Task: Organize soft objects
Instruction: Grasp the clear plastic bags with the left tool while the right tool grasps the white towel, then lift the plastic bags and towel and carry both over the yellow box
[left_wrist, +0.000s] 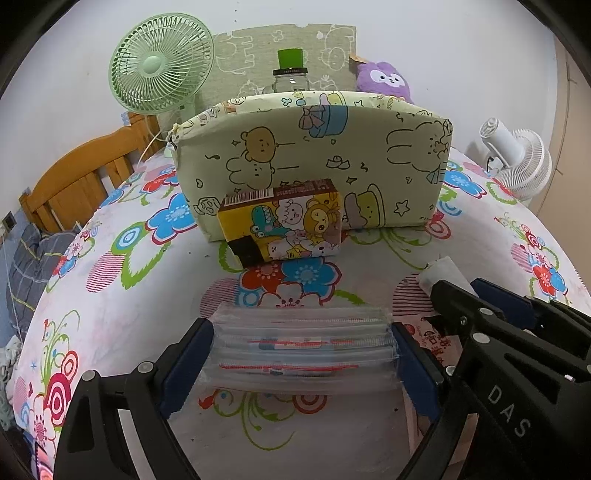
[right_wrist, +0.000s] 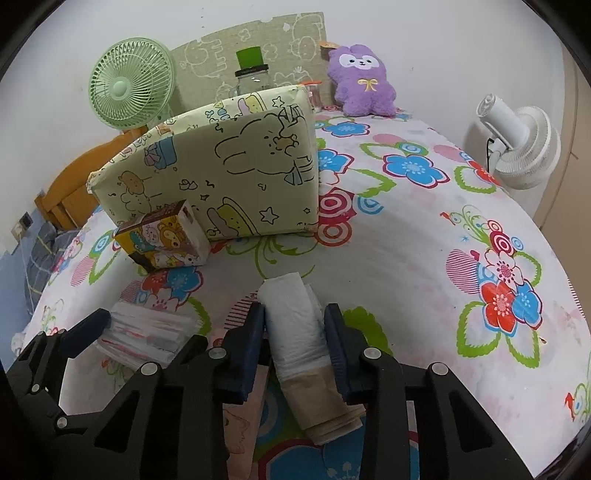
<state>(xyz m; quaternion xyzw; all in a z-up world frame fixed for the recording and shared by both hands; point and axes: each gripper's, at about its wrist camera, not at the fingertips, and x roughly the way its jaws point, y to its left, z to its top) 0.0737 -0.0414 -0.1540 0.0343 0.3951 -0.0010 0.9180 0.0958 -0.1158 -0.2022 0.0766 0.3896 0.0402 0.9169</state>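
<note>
Left wrist view: my left claw (left_wrist: 301, 354) clamps a slippery stack of clear zip bags (left_wrist: 303, 347) on the tabletop (left_wrist: 122, 317); my right claw (right_wrist: 295, 332) pinches a soft white roll (right_wrist: 295, 321). I'd lift both level, squeezing gently. Beyond sits a glossy cartoon box (left_wrist: 284, 225), then the fabric bin (left_wrist: 314, 155).
</note>
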